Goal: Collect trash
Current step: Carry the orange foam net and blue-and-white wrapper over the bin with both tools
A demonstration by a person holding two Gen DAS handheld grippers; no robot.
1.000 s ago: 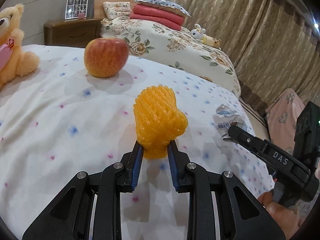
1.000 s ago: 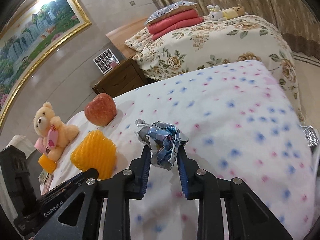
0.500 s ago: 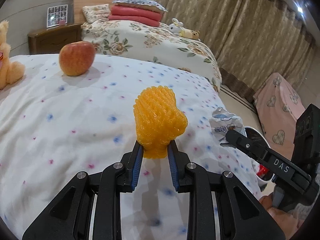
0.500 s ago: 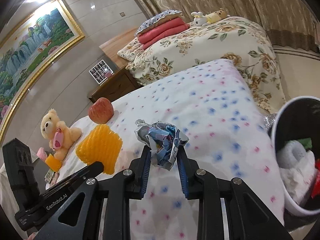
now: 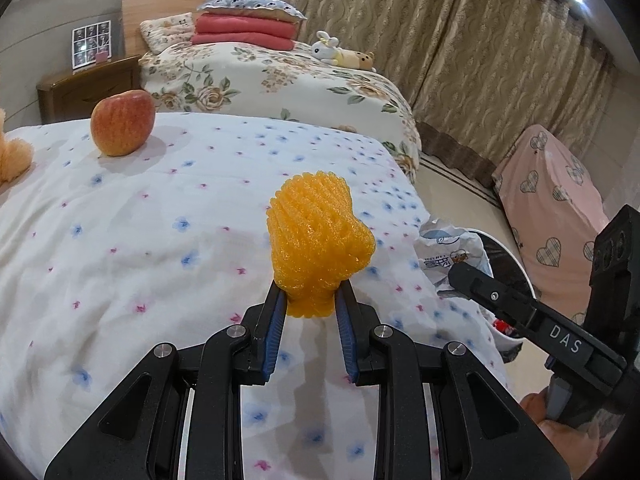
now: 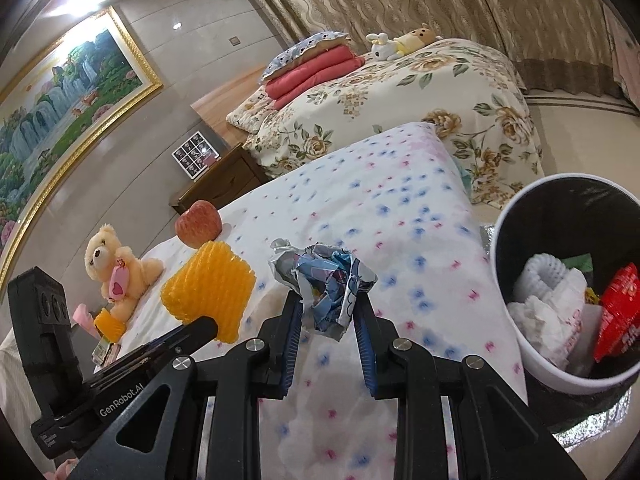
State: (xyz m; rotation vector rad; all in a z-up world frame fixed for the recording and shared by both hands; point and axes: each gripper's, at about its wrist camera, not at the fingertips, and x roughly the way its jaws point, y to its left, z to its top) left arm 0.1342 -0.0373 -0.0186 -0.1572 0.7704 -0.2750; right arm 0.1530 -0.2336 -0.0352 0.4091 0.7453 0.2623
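Above the bed (image 5: 160, 220), the left tool (image 5: 311, 304) is pinching light, springy foam netting (image 5: 318, 240) low down; the right tool (image 6: 327, 312) is gripping a crushable crumpled wrapper (image 6: 326, 280).

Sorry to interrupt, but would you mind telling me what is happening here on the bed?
A person is clearing trash off the bed with a handheld claw in each hand. The left claw is shut on an orange foam fruit net, and the right claw is shut on a crumpled wrapper. Both are held above the bedspread, beside a bin already holding rubbish. An apple and a teddy bear sit on the bed.
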